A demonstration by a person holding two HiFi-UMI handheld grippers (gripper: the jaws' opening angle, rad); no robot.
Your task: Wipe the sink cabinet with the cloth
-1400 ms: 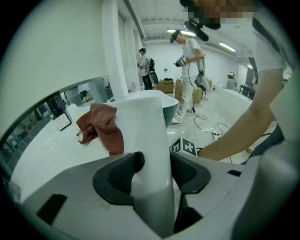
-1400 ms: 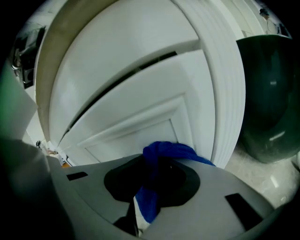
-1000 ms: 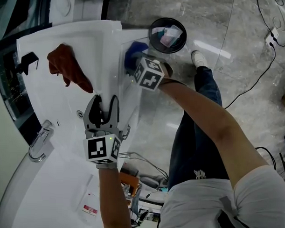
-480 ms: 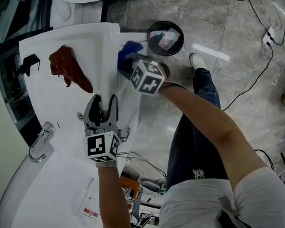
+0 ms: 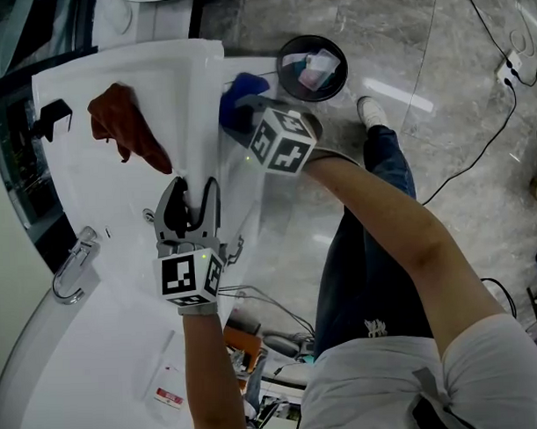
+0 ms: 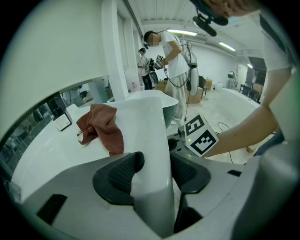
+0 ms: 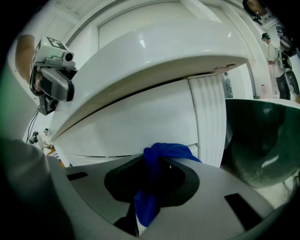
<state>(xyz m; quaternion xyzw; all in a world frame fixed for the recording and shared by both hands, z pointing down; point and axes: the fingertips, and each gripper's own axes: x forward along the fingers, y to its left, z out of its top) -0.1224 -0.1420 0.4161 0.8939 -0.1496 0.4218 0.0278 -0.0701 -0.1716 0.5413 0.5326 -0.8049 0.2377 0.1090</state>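
1. Blue terry cloth [image 5: 237,98] [image 7: 160,156] is clamped between the jaws of the right claw [image 5: 244,113] [image 7: 152,180]. It is bunched into a knot that sticks out past the pads, and a tail of it hangs down between them.
2. The cloth is held right at the white front panel [image 7: 131,124] of the sink cabinet [image 5: 243,188], just under the overhanging top and beside a ribbed white corner strip [image 7: 210,117]. Actual contact with the panel cannot be confirmed.
3. The left claw [image 5: 191,200] [image 6: 152,171] is closed on the front lip of the white glossy table top [image 5: 203,97] [image 6: 147,126]. One dark ridged pad is pressed on each side of the lip.
4. A crumpled reddish-brown rag [image 5: 125,126] [image 6: 101,127] is seen lying on the table top, beyond the left claw and well apart from it.
5. A curved chrome tap [image 5: 73,271] is mounted over the basin at the left of the head view, and a small black holder [image 5: 52,116] stands at the back edge of the table top.
6. A round black bin [image 5: 289,54] holding pale litter is set on the grey marble floor [image 5: 440,98], near the cloth and the cabinet's far corner.
7. Standing people [image 6: 168,61] are visible in the bright room behind, in the left gripper view.
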